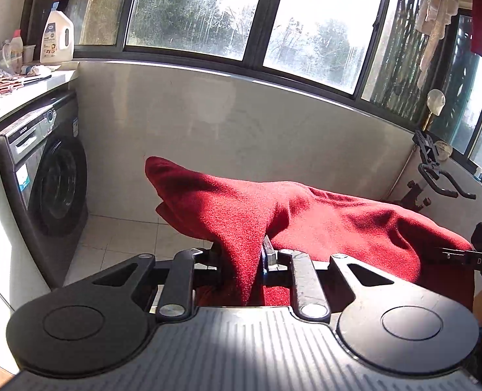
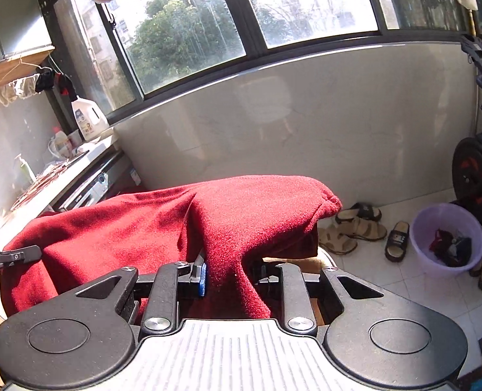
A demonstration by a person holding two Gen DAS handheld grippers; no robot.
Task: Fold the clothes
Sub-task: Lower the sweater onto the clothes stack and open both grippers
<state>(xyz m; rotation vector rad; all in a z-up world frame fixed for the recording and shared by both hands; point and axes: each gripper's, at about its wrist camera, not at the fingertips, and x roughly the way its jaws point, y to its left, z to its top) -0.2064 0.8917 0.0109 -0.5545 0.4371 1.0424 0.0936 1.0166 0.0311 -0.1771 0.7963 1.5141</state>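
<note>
Currently both tools are gripping the red garment (image 1: 322, 208): the left tool (image 1: 241, 260) is clenching one bunched edge, the right tool (image 2: 228, 270) another. The garment is hanging raised between them, uncreased; folding progress cannot be judged.

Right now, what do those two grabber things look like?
Each is black, with two round discs at the back, angled link bars held by silver screws, and a grey ribbed plate between. The left gripper has silvery metal fingers; the right gripper has a blue pad on one finger. White lettering marks one gripper's side bar.
</note>
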